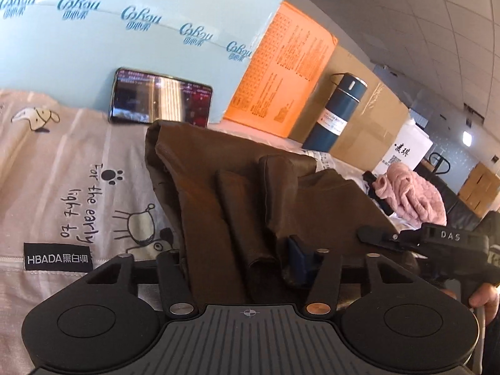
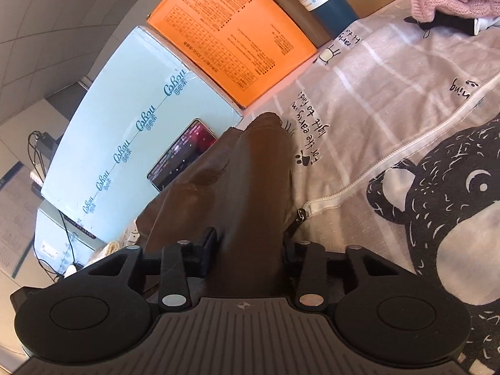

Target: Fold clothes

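Observation:
A dark brown garment (image 1: 225,187) hangs in folds over a printed grey bedcover (image 1: 62,172). My left gripper (image 1: 240,256) is shut on its near edge, with bunched cloth filling the space between the fingers and a blue pad (image 1: 298,250) showing on the right. In the right wrist view the same brown garment (image 2: 250,172) runs forward from my right gripper (image 2: 250,240), which is shut on it. The right gripper (image 1: 365,237) also shows at the right of the left wrist view, fingers against the cloth, with a hand (image 1: 484,297) below it.
Behind the garment a phone (image 1: 161,100) leans on a light blue box (image 1: 125,31), beside an orange box (image 1: 281,72) and a dark blue bottle (image 1: 334,112). A pink sweater (image 1: 409,197) lies far right. The bedcover (image 2: 375,93) has a white zipper (image 2: 390,156).

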Demonstrator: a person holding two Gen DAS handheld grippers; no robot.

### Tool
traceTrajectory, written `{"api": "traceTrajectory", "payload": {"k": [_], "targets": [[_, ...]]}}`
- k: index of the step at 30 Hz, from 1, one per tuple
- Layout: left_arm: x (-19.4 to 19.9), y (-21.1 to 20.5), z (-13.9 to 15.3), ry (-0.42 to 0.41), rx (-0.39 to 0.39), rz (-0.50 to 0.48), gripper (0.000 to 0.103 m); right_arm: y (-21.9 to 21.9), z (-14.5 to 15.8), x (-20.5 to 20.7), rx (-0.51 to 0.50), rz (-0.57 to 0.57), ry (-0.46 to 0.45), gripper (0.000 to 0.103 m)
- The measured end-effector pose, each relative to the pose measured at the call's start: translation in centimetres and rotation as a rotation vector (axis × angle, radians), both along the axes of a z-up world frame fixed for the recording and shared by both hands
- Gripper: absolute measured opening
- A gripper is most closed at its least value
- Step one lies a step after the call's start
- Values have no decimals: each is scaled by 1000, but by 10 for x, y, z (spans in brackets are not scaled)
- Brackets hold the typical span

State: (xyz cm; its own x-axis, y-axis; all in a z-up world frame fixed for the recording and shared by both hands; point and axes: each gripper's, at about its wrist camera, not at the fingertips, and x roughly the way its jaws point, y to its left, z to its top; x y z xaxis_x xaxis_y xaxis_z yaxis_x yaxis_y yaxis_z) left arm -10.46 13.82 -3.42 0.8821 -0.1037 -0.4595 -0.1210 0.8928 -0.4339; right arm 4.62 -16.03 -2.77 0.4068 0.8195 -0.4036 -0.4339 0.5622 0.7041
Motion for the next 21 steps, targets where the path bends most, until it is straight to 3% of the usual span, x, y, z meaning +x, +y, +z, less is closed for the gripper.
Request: {"api": "traceTrajectory", "payload": {"k": [5, 10, 21], "targets": [[-5, -20, 7, -35, -9, -3, 32, -19, 17, -12, 62, -15, -79, 21], [9, -52, 18, -84, -12, -70, 28, -61, 31, -13, 118, -57, -132, 20], [101, -148, 46, -219, 71, -310, 27, -169, 53, 2, 166, -257, -266, 19]]}}
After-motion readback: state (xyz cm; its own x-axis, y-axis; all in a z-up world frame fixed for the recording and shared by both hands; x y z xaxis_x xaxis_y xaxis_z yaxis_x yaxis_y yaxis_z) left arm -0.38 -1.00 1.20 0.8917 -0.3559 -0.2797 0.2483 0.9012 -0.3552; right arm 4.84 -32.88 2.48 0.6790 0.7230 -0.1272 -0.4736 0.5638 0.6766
